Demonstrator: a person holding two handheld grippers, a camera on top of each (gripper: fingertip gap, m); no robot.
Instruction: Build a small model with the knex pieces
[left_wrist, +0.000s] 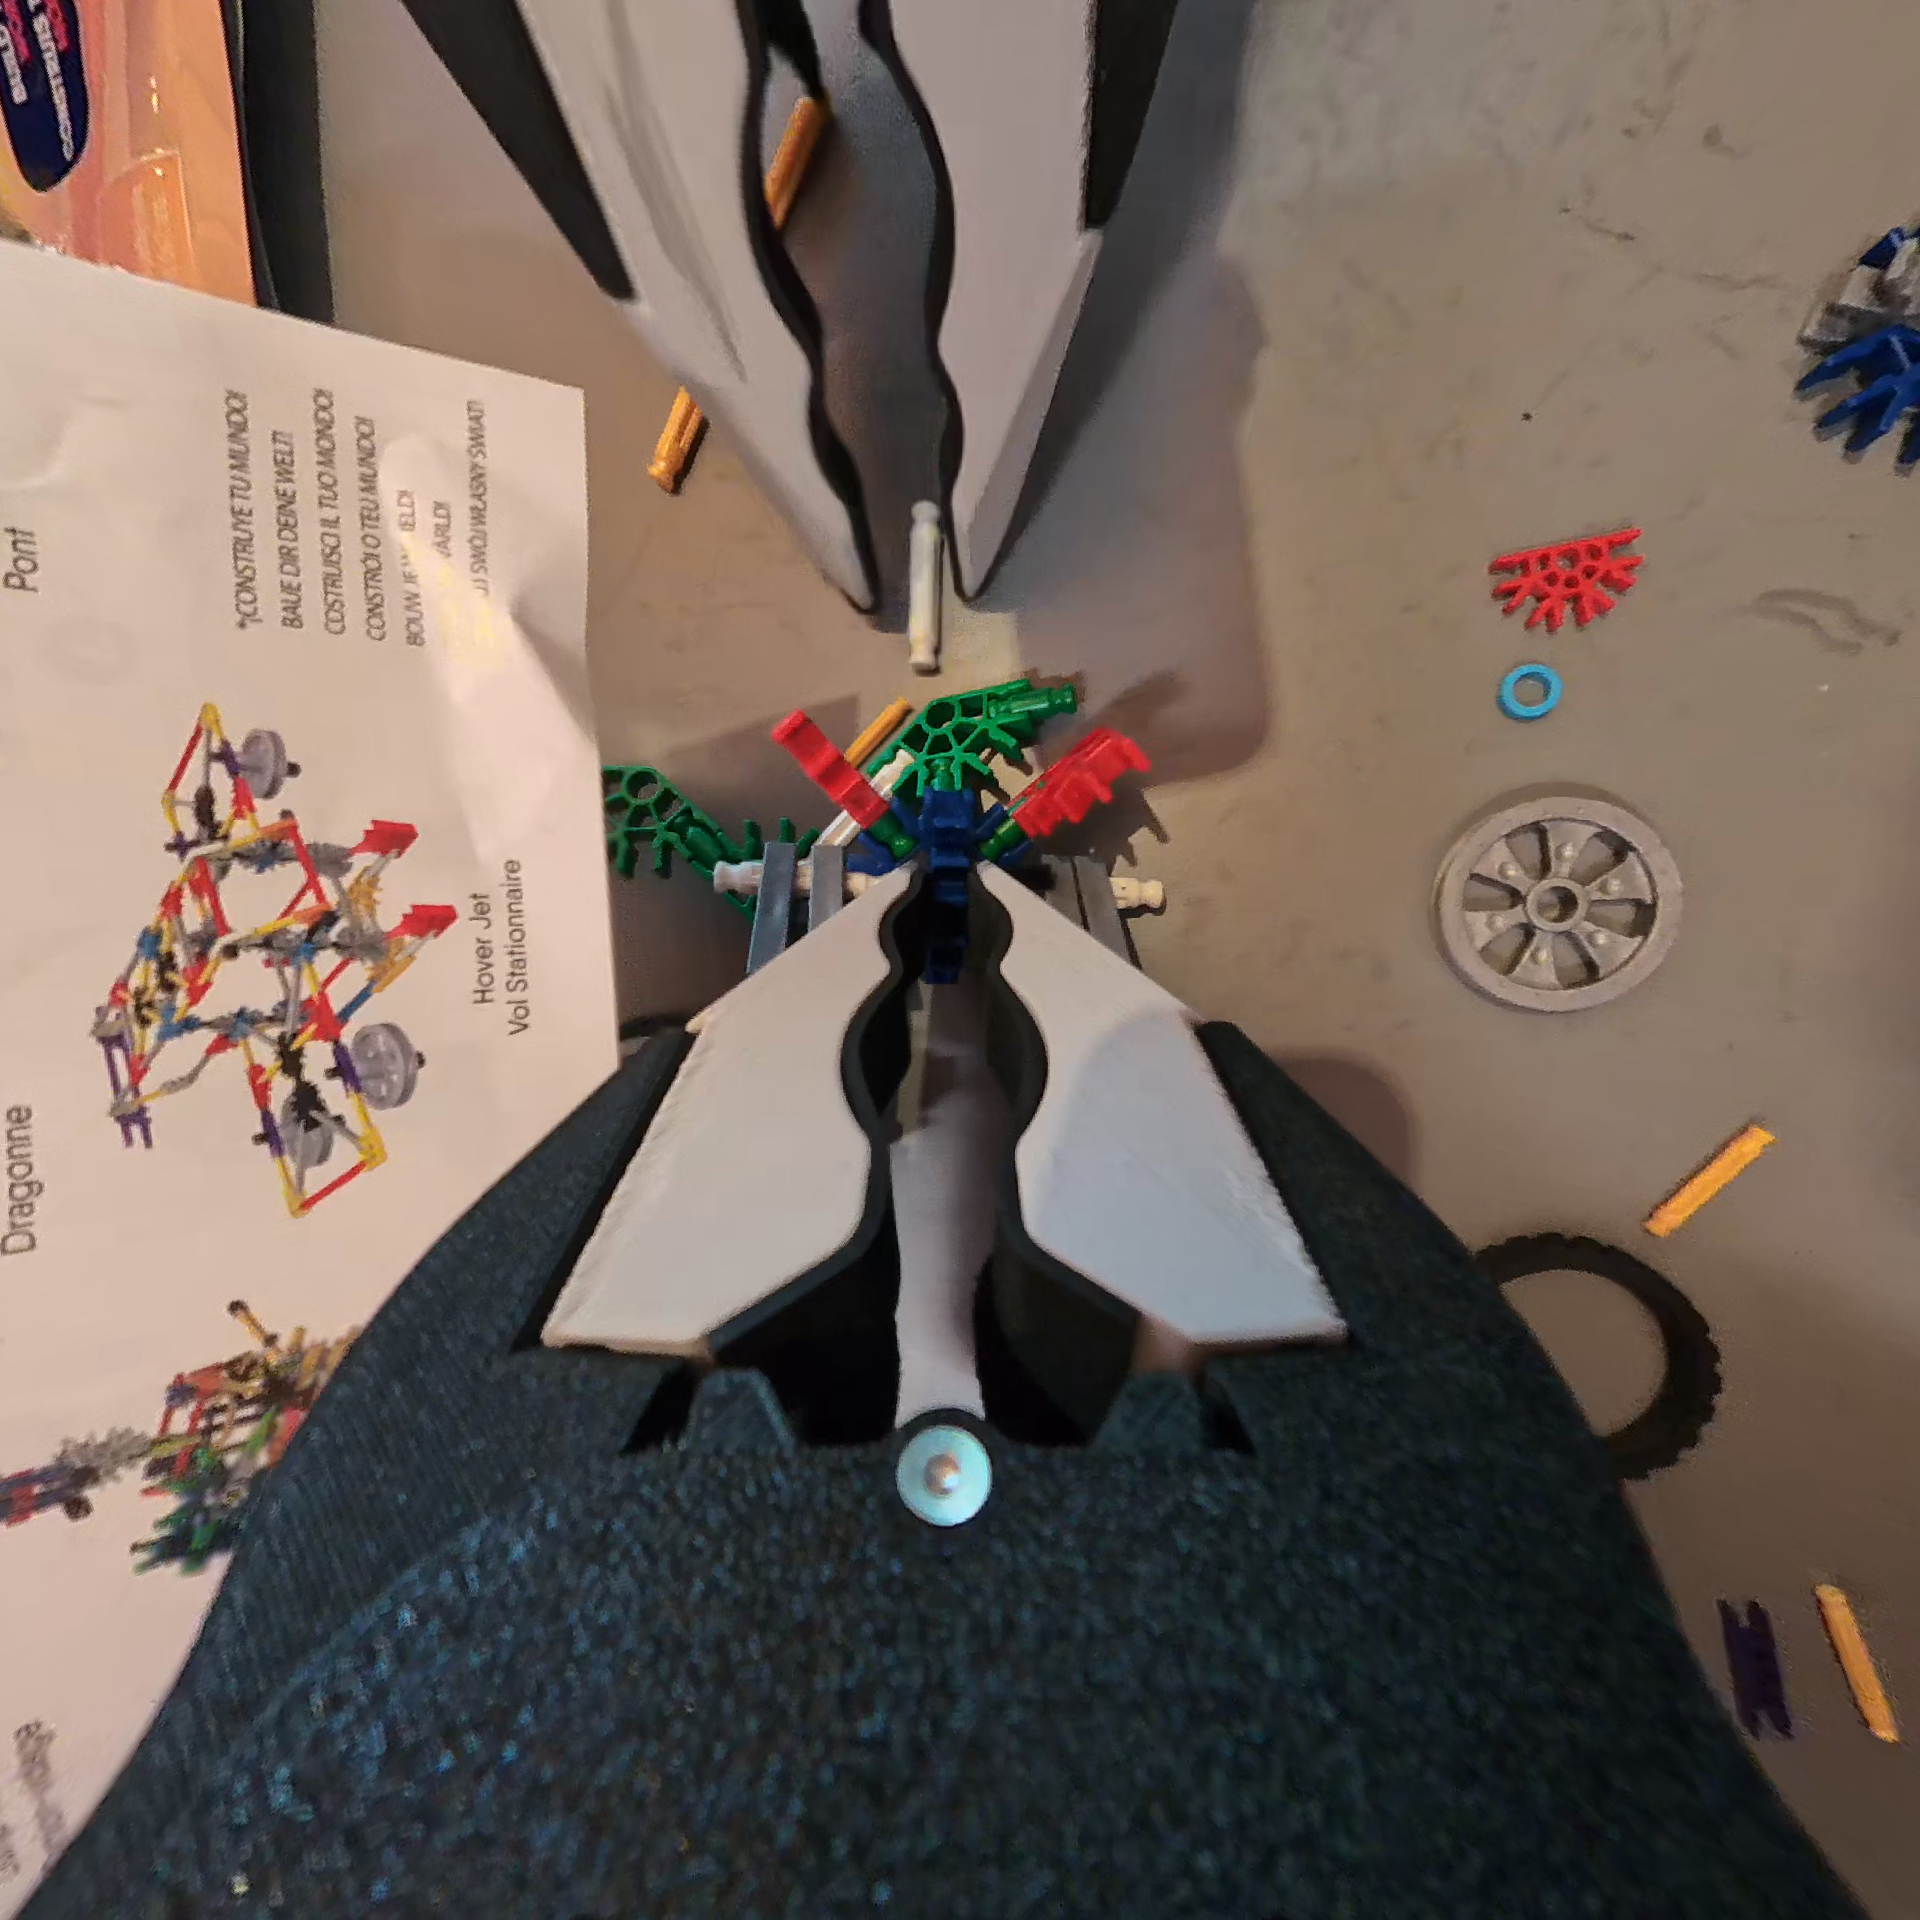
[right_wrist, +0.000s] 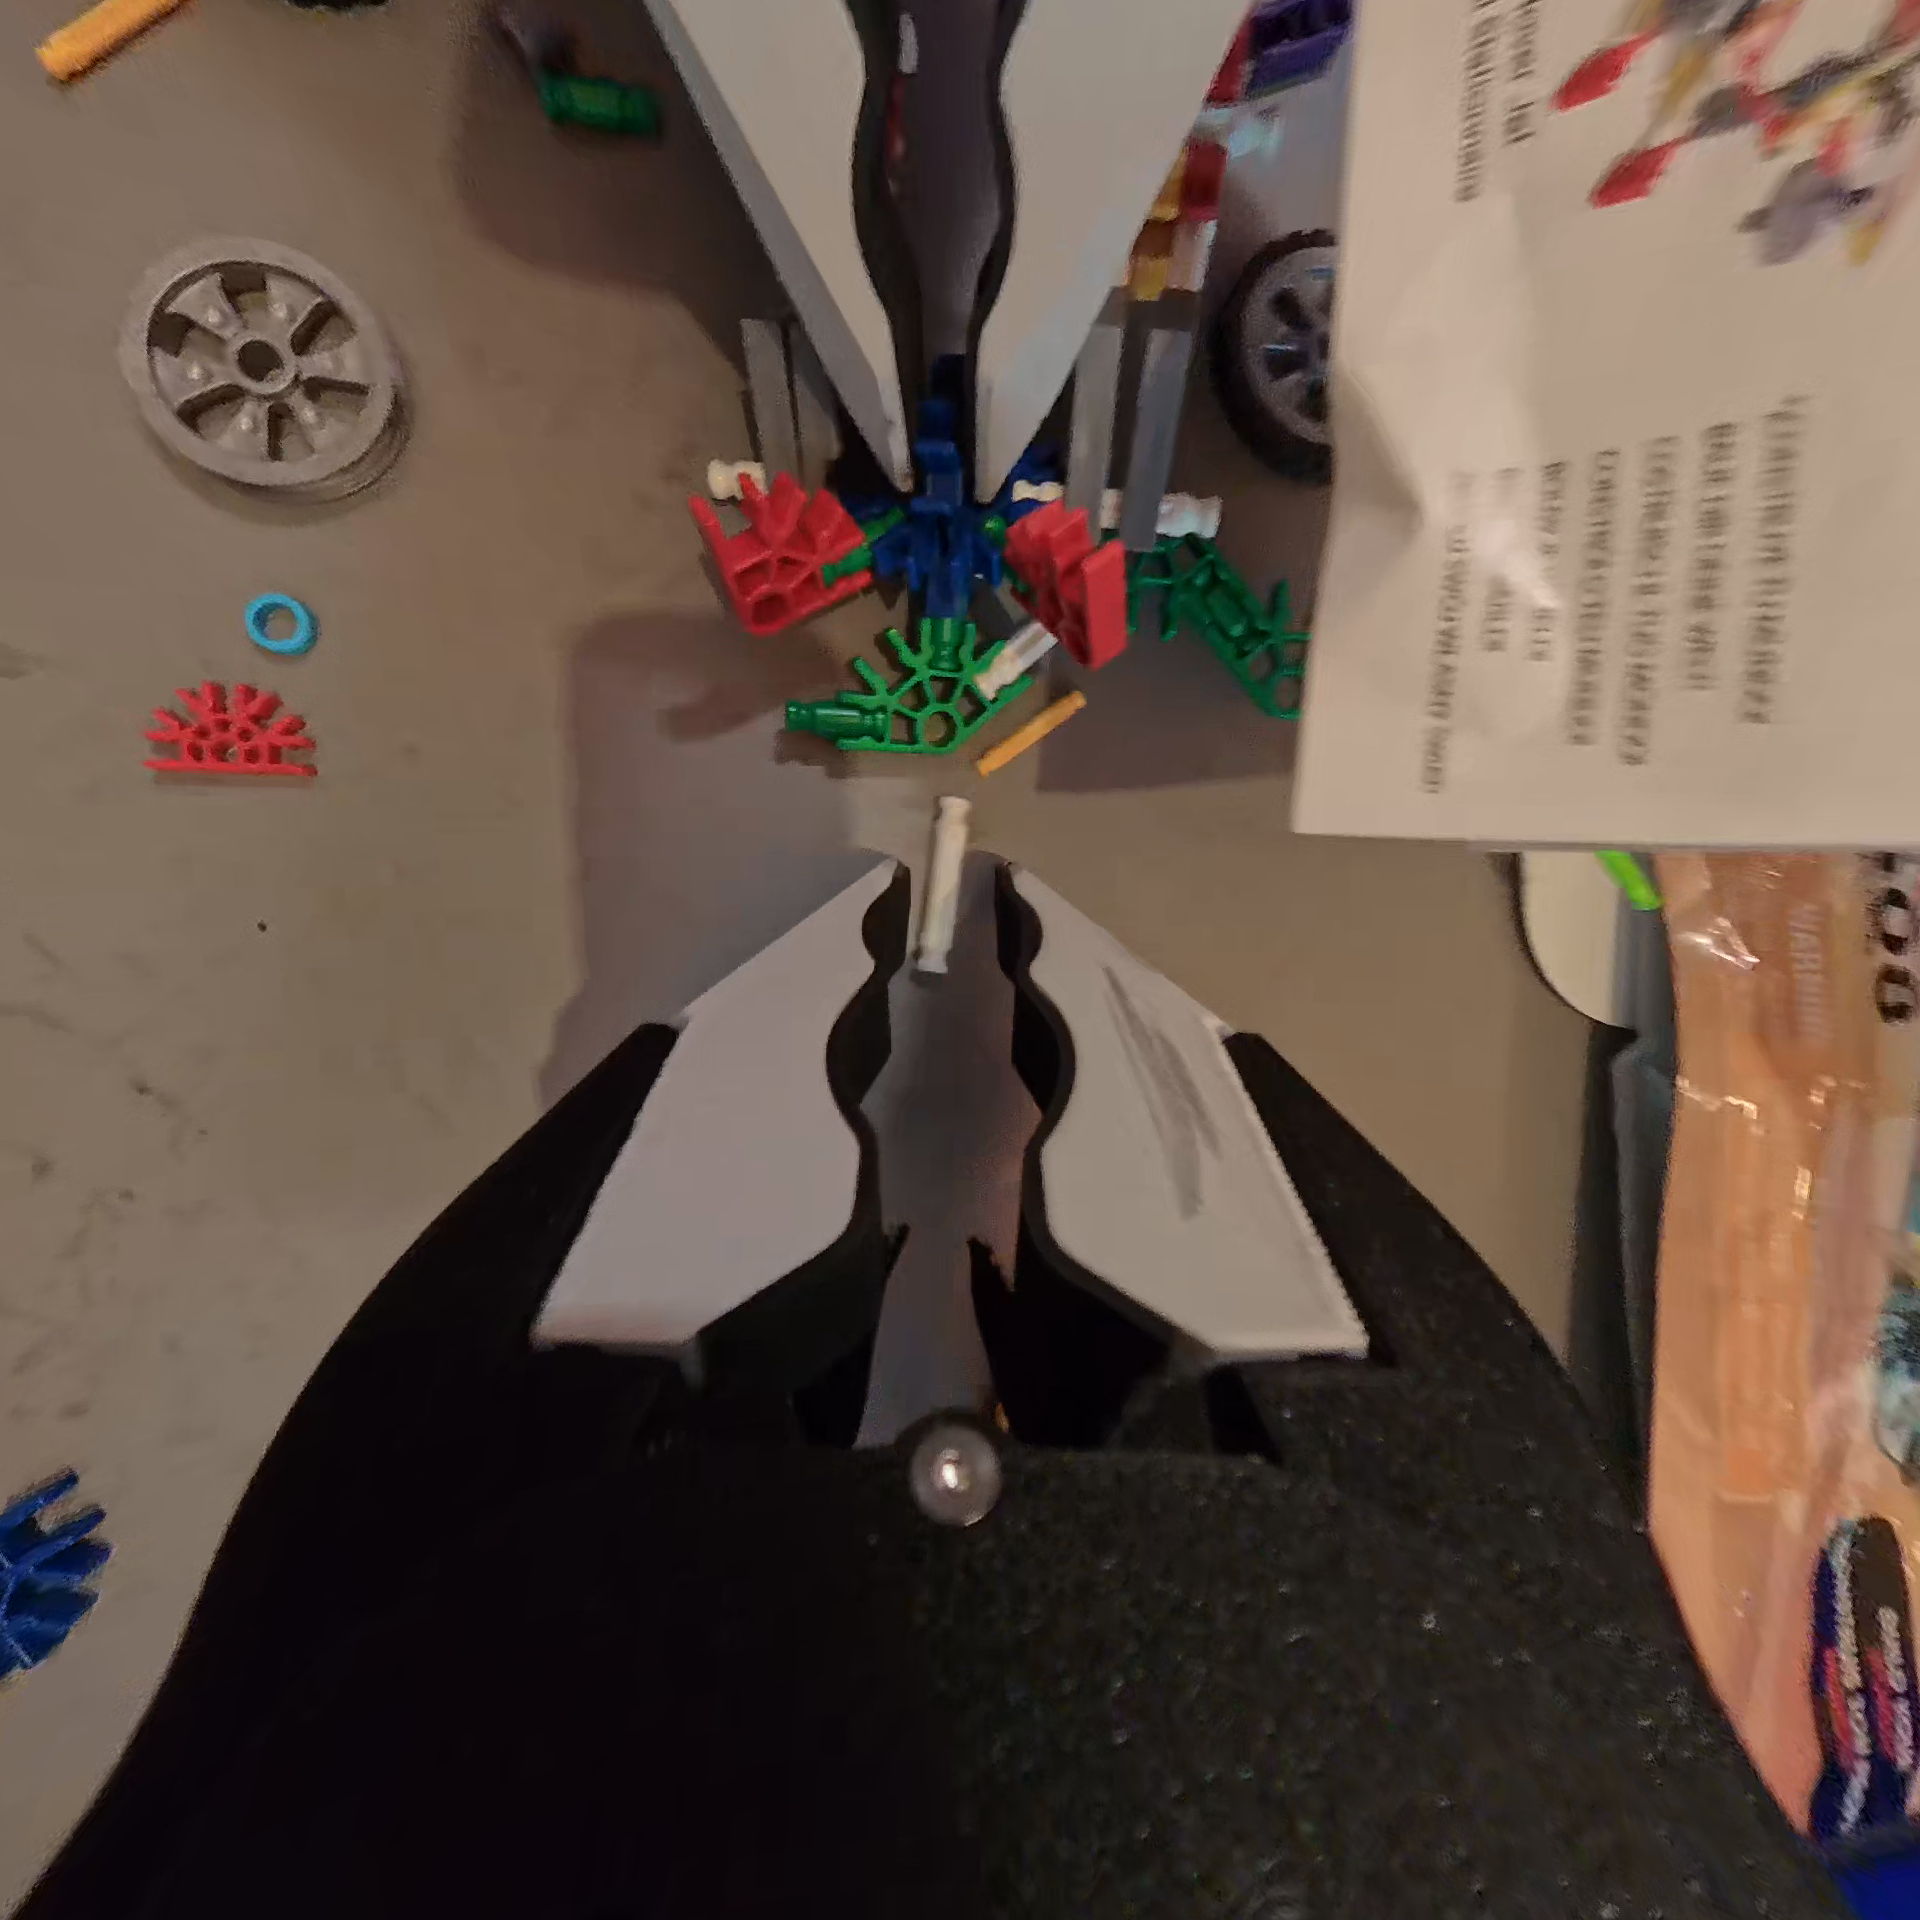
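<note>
- The worktop is a dull grey-tan surface with faint scuffs and marks, under warm, dim light; nothing of the room beyond it shows.
- Loose toy parts are strewn over it: a grey spoked wheel, a black rubber tyre nearer the camera, a small blue ring, a red fan-shaped connector, several short yellow rods, and a blue spiky piece at the right edge.
- A white printed instruction sheet with pictures of coloured models lies to the left, and an orange packet sits past its far edge.
- The left hand-held gripper has its white fingers pressed in on the blue centre of a small rod-and-connector toy model, pinching it.
- That model sits in the middle of the worktop, just beside the sheet's edge: a blue hub, two red clips spreading left and right, green fan connectors in front and to the left, grey bars and white rod ends at its sides.
- Facing it from the far side, the right hand-held gripper pinches a short white rod between its tips; the rod sticks out toward the model, near its green connector but apart from it.
- In the right wrist view a second, tyred wheel shows behind the model, partly under the sheet.
</note>
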